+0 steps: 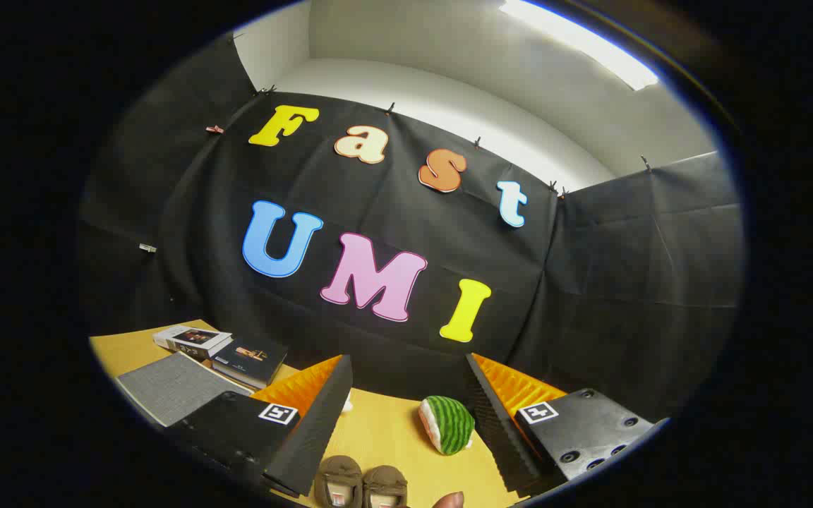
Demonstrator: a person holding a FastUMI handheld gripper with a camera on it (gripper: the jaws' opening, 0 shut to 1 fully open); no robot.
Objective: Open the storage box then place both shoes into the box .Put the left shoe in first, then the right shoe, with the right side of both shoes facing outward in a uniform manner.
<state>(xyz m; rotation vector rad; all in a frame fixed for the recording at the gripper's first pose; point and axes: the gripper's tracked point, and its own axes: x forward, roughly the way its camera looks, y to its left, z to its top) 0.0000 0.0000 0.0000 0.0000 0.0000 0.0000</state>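
The jaws [406, 416] are wide apart and hold nothing. There is bare bench [385, 430] between them, with room to move. The two brown shoes [360, 485] sit side by side, low between the jaws and very near. A green striped toy [447, 423] lies just ahead, close to the right jaw. Books [219, 351] and a grey box [170, 386] sit past the left jaw, by the black wall.

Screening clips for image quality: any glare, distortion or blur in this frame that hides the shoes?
Gripper view: the ceiling light blows out white; fisheye bends the wall lines and tilts the scene; focus is sharp. The brown shoes sit between the open fingers, evenly lit, only their tops in frame, beside the watermelon toy on the table.
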